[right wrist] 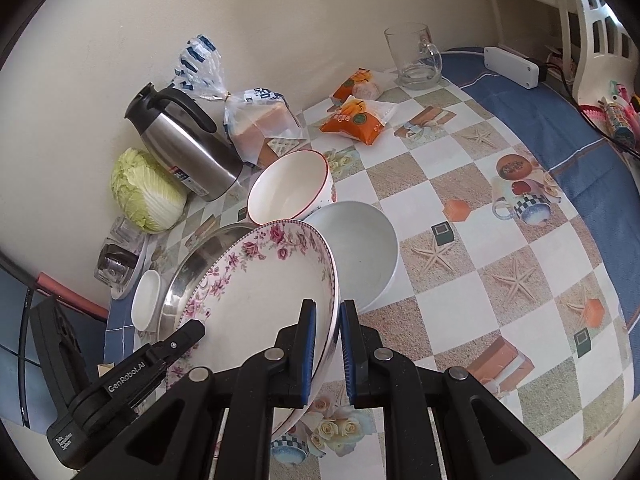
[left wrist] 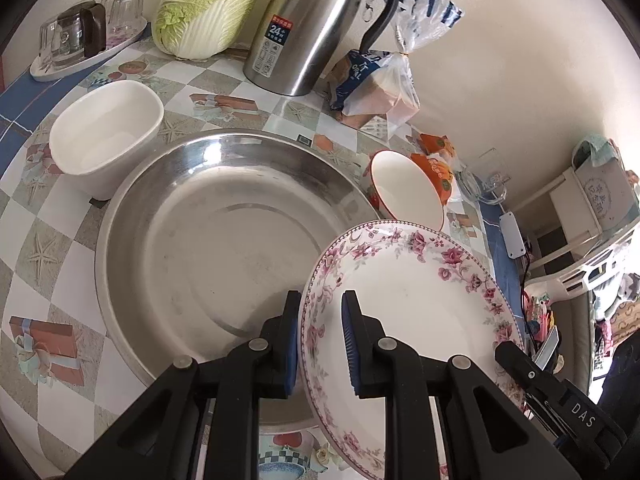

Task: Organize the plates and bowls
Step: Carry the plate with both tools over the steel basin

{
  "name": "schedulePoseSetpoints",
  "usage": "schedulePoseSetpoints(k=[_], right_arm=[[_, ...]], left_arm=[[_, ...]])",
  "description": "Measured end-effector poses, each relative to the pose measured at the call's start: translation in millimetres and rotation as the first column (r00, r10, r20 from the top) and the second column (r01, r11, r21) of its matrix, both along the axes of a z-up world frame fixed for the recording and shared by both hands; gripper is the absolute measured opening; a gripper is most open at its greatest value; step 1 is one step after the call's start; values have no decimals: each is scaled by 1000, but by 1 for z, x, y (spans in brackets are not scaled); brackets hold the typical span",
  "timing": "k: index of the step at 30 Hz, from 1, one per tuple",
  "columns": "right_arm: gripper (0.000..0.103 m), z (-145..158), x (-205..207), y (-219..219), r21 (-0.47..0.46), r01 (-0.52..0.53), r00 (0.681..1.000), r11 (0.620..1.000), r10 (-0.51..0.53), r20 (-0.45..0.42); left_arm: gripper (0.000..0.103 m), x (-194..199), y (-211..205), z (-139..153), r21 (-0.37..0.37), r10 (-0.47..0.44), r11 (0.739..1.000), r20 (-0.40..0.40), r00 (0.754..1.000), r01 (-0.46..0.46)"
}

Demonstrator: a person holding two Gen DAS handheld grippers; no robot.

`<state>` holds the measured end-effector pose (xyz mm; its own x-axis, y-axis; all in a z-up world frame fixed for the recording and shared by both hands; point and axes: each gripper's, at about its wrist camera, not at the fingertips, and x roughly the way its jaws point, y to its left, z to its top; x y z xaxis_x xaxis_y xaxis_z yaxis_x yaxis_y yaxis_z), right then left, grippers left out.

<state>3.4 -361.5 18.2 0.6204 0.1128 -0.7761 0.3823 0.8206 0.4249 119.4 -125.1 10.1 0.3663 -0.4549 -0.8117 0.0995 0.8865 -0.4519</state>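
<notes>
Steel basin (left wrist: pixel 192 240) empty and open, white bowl (left wrist: pixel 106 136) and thermos (left wrist: pixel 308 28) crowding its far rim, checkered tablecloth (right wrist: pixel 500 240) clear rightward

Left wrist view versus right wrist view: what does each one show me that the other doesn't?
Only the left wrist view shows the whole inside of the steel basin, bare.

Only the right wrist view shows the plain white bowl just behind the floral plate, and the open tablecloth to its right.

Both show the floral plate gripped at opposite rims by the left tool and right tool, the red-rimmed bowl, the square white bowl, the thermos and the cabbage.
</notes>
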Motion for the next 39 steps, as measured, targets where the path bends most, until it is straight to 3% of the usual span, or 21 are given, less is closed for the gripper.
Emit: schedulePoseSetpoints(k=[17, 29, 39], right_arm=[[13, -6, 57, 41, -23, -96, 995, 995, 96, -4], [13, -24, 89, 79, -16, -180, 984, 984, 180, -10], [13, -43, 99, 92, -2, -201, 979, 980, 201, -46]], left_arm=[[21, 38, 57, -5, -50, 125, 991, -8, 992, -125], [21, 47, 97, -11, -15, 190, 982, -6, 982, -190], [21, 51, 99, -23, 18, 190, 982, -28, 981, -190]])
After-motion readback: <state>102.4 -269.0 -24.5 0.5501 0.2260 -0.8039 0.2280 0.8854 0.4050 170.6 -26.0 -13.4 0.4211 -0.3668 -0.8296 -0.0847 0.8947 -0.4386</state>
